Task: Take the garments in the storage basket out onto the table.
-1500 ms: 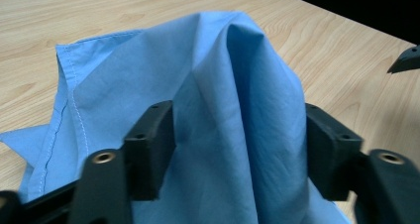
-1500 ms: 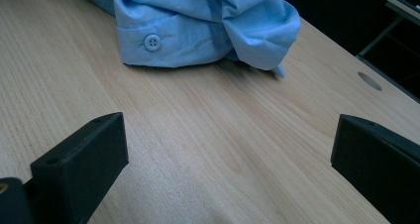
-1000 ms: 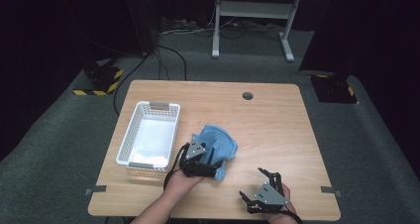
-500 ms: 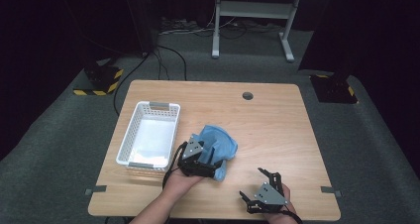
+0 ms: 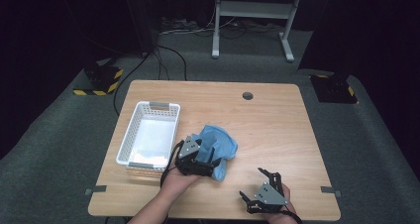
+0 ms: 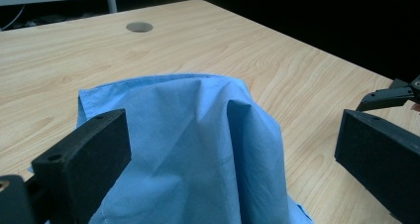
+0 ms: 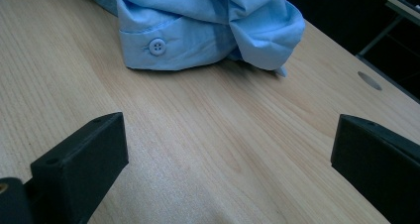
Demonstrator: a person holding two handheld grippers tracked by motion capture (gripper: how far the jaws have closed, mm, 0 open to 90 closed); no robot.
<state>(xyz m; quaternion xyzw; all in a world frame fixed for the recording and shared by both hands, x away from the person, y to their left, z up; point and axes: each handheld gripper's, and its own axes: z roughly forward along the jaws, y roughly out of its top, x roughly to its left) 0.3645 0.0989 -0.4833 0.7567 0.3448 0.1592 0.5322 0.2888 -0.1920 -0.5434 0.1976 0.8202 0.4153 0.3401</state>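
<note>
My left gripper (image 5: 210, 160) sits at the near edge of the blue shirt (image 5: 218, 147), jaws spread wide and having just been opening; the cloth bulges up between them in the left gripper view, but the pads don't press on it. My right gripper (image 5: 257, 184) hovers released over bare worktop (image 5: 277, 130), nearer to me than the shirt and apart from it, with nothing between its jaws.

The shirt is bunched in a heap with no clear long axis. Just left of my left gripper stands the white basket (image 5: 148, 135), its long side running away from me; nothing blocks the way to it. Farther off, a round cable hole (image 5: 247, 95) marks the worktop.

The right gripper view shows a buttoned cuff (image 7: 157, 46) resting on the wood, facing my right gripper. The left gripper view catches the right gripper's jaw tip at its right edge.
</note>
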